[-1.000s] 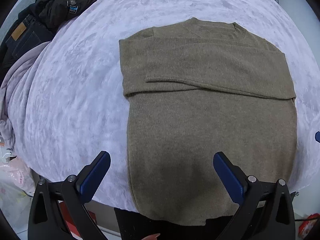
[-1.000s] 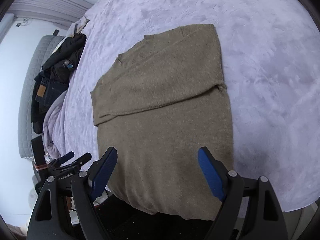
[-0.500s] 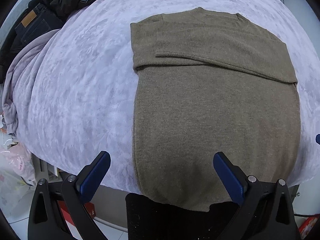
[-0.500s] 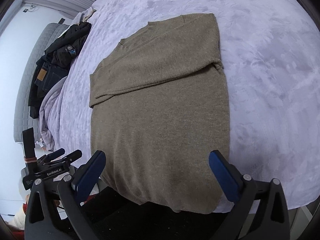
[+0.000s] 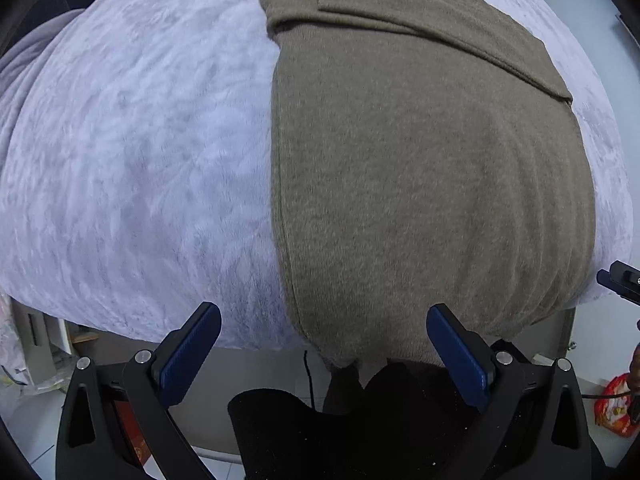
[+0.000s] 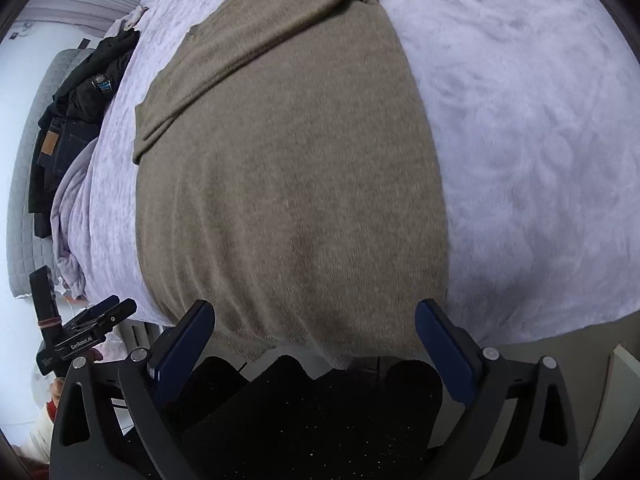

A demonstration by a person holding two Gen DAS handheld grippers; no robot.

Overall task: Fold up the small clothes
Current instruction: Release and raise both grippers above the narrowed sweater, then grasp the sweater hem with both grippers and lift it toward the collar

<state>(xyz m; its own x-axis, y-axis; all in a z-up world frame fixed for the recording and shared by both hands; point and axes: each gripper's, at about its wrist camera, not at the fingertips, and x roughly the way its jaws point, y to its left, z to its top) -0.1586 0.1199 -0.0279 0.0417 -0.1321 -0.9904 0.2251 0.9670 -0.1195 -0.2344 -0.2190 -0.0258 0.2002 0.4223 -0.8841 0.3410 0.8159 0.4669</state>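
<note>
An olive-brown knit sweater [image 5: 420,152] lies flat on the lilac bed cover [image 5: 132,152], sleeves folded across its chest, hem hanging over the near bed edge. It also shows in the right wrist view [image 6: 292,184]. My left gripper [image 5: 324,352] is open and empty, just before the hem's left corner. My right gripper [image 6: 316,344] is open and empty, its jaws astride the hem's right part. The left gripper [image 6: 92,328] shows at the right wrist view's lower left.
Dark clothes and jeans [image 6: 76,112] are piled at the far left of the bed next to a bunched lilac blanket [image 6: 72,216]. The bed cover [image 6: 540,160] stretches to the right. A red bag [image 5: 616,404] lies on the floor.
Both grippers have moved down and closer to the sweater's hem at the near bed edge. The sweater now fills most of each view. Both stay open.
</note>
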